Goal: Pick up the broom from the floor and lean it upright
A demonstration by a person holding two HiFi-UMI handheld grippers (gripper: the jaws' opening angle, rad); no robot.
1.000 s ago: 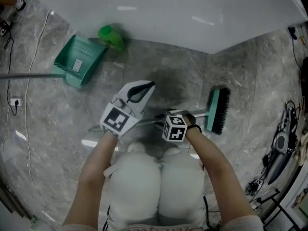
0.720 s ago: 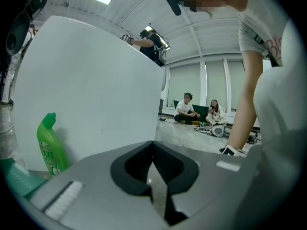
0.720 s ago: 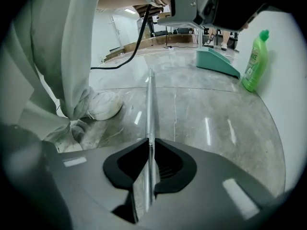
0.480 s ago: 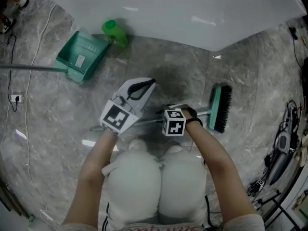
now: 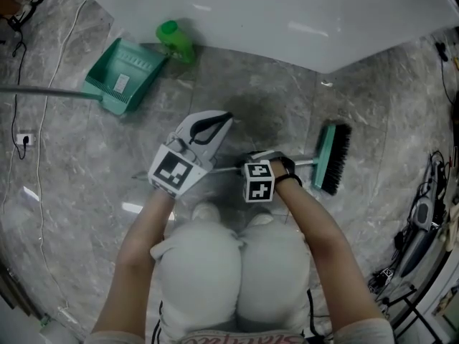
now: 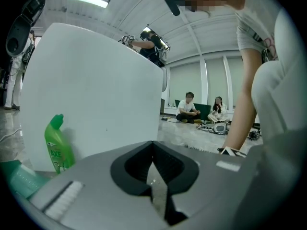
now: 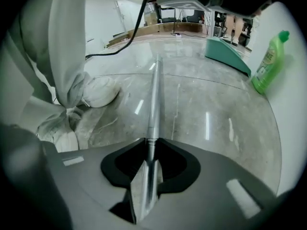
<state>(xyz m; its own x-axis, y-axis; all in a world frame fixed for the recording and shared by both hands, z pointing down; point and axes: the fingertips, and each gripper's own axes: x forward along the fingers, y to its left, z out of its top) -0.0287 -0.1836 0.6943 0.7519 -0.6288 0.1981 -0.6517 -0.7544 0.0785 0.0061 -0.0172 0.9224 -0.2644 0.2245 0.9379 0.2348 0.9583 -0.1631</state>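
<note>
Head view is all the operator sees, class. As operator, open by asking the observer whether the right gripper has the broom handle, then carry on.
Observer: Yes. The right gripper view shows the handle running between the fingers of the right gripper. They have just been closing and now press on it.
Operator: Is the left gripper holding anything?
Observer: No. In its own view the left gripper has its fingers together with nothing between them.
Operator: Is anyone else around?
Observer: Two people sit on the floor far off, past the cabinet, in the left gripper view.
</note>
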